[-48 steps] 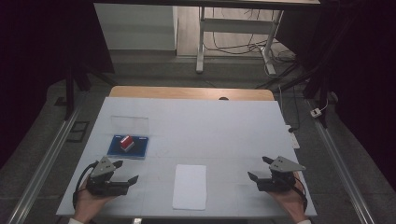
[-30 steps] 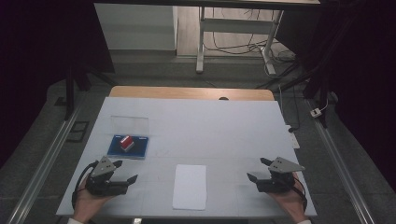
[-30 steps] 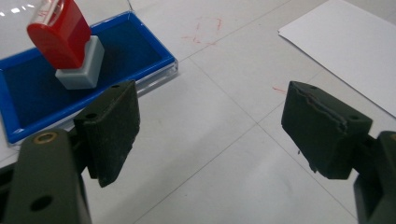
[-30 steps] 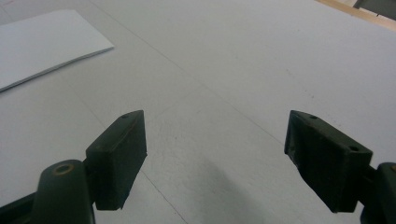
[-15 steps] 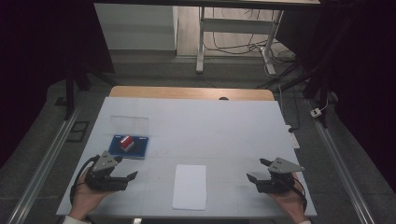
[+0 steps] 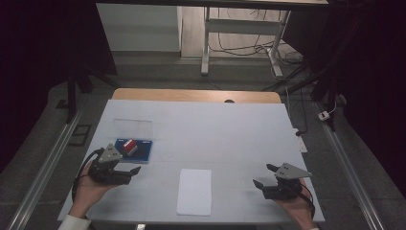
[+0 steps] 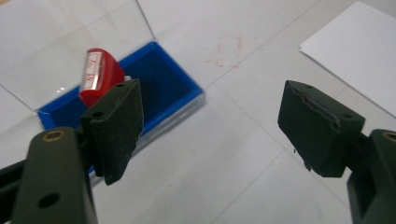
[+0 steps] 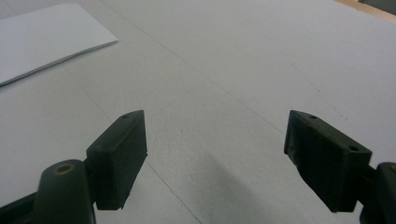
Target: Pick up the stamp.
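the red stamp (image 7: 99,74) stands tilted in the shallow blue tray (image 7: 170,86) of its open case, near the left edge of the surface (image 6: 230,134), with the clear lid (image 6: 133,127) lying flat behind it. the left gripper (image 6: 125,173) hovers just beside the tray, jaws wide and empty; the right gripper (image 6: 262,179) waits well apart, jaws also wide, empty, beyond the white paper (image 6: 195,190). the likely risk is that a jaw catches the tray's rim on approach and shoves the light case, or pinches the rounded stamp off-centre so it tips or slips out.
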Demonstrator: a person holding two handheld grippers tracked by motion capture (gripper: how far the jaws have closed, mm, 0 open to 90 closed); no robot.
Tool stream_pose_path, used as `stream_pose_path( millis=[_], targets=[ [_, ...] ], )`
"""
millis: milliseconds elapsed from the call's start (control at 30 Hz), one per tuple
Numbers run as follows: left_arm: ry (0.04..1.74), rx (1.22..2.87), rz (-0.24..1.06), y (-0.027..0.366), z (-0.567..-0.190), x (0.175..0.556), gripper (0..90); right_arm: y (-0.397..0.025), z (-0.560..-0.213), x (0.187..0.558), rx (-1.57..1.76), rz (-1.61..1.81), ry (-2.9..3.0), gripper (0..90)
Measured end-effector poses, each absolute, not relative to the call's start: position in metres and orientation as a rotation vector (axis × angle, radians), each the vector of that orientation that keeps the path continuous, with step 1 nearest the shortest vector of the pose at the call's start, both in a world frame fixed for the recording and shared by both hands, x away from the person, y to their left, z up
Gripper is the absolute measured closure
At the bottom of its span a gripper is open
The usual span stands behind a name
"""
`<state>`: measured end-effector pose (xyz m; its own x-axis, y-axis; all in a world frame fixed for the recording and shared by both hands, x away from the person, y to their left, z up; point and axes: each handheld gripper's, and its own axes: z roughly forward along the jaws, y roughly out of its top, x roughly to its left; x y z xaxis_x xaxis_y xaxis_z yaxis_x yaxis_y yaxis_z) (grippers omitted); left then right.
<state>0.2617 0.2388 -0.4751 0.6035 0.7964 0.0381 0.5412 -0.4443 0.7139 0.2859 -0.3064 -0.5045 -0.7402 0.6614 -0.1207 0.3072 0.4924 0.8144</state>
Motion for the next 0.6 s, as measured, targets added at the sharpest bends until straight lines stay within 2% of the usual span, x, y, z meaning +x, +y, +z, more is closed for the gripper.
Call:
stream_pose_path(
  millis=[600],
  targets=[
    [1.186, 2.137, 0.508, 0.264, -0.474, 0.311, 29.1, -0.304, -0.509, 0.286, 0.799, 1.117, 2.345, 21.1]
  ],
)
